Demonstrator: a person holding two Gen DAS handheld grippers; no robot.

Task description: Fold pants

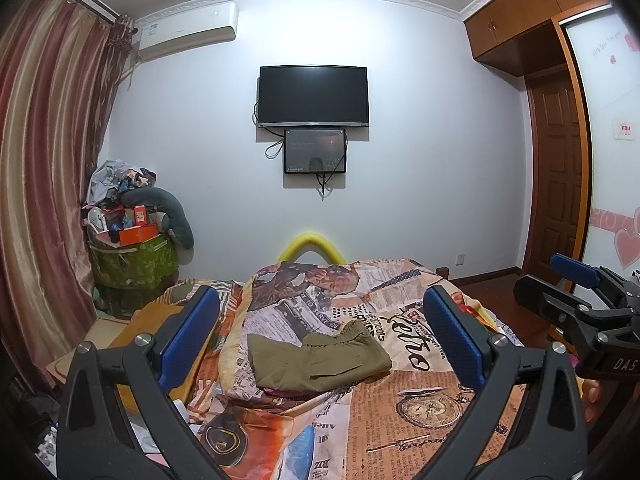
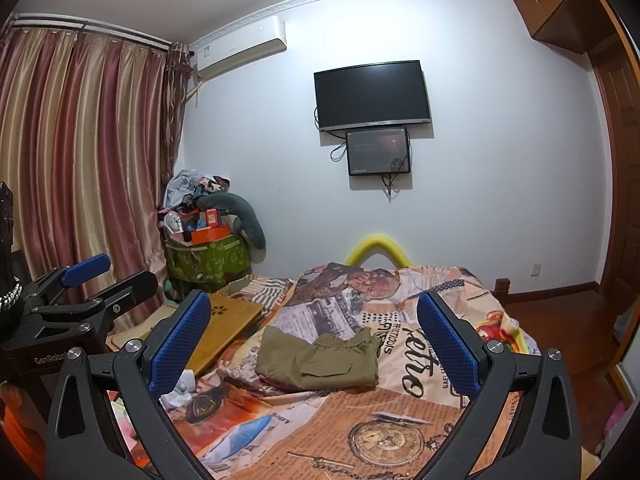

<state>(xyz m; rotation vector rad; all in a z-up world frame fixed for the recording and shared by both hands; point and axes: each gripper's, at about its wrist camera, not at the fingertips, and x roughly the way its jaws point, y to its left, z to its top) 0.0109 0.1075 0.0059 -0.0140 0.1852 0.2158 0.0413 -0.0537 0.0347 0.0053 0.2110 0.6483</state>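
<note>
Both tongs, the left tongs [image 1: 320, 340] and the right tongs [image 2: 316, 344], stand wide open and hold nothing. Olive pants [image 1: 316, 360] lie folded on the bed [image 1: 400, 420], near the middle. They look soft and light; I would grip the elastic waistband [image 1: 352, 334].

Olive pants [image 1: 318, 360] of matt woven cloth, with a gathered elastic waistband, lie folded on a bed [image 1: 420, 412] covered in a smooth printed cotton-like sheet of newspaper motifs. The left tongs [image 1: 320, 344] and right tongs [image 2: 314, 344] are matt black moulded plastic with bright metal rivets; their blue fingers [image 2: 180, 344] carry a rough, dimpled rubbery facing. A pale wooden board [image 2: 224, 324] beside the sheet looks smooth and satin. Striped curtains [image 2: 80, 168] shine like satin cloth. The wall television [image 1: 313, 96] has a glossy dark screen, the wardrobe [image 1: 556, 152] a lacquered reddish wood finish.
</note>
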